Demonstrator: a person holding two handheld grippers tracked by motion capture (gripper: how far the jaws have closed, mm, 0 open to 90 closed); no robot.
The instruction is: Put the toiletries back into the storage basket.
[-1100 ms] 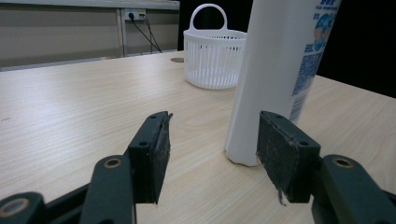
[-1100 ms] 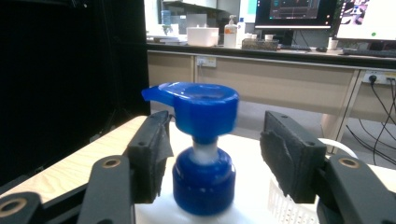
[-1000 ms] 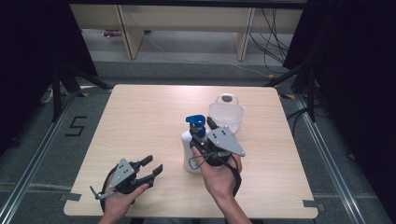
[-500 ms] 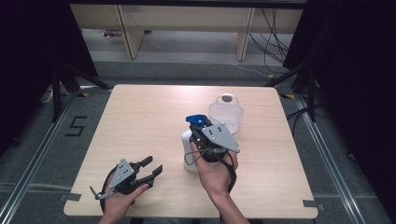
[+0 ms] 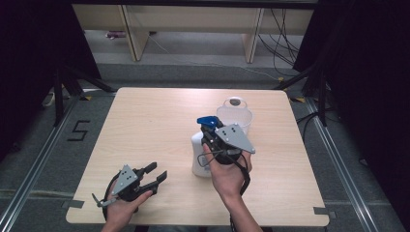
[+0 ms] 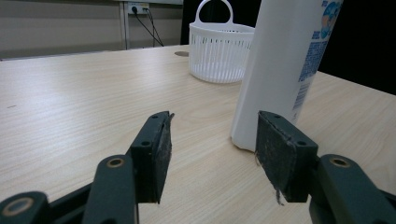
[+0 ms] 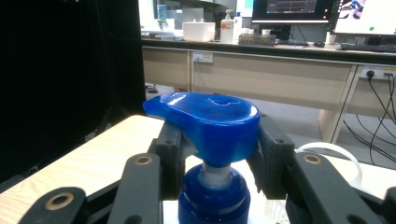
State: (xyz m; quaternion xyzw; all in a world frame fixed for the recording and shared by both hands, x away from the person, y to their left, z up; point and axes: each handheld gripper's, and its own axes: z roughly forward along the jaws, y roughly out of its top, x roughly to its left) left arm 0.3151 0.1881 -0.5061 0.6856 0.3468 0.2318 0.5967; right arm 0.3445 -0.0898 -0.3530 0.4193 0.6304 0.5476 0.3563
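A white bottle [image 5: 199, 155] with a blue pump [image 5: 207, 121] stands upright on the table [image 5: 145, 121], a little right of the middle and toward the near edge. The right gripper [image 5: 212, 140] comes at it from the near side, held in the person's right hand [image 5: 227, 174]. Its jaws have just been closing, and in the right gripper view they sit on either side of the pump [image 7: 208, 119], just under its blue head, with the pads against the neck: they grip the pump. The bottle's base rests on the table.

The left gripper [image 5: 158, 173] lies low over the near left part of the table, in the left hand [image 5: 121, 205], well apart from the bottle. Its jaws stand open with nothing between them. In the left gripper view the pads [image 6: 156, 149] frame bare wood, and the bottle [image 6: 289, 60] rises just beyond the right-hand pad, not touching it.

A white basket [image 5: 234, 116] with a handle stands just beyond the bottle, toward the far right of the table. In the left gripper view the basket [image 6: 219, 53] sits behind and to the left of the bottle.
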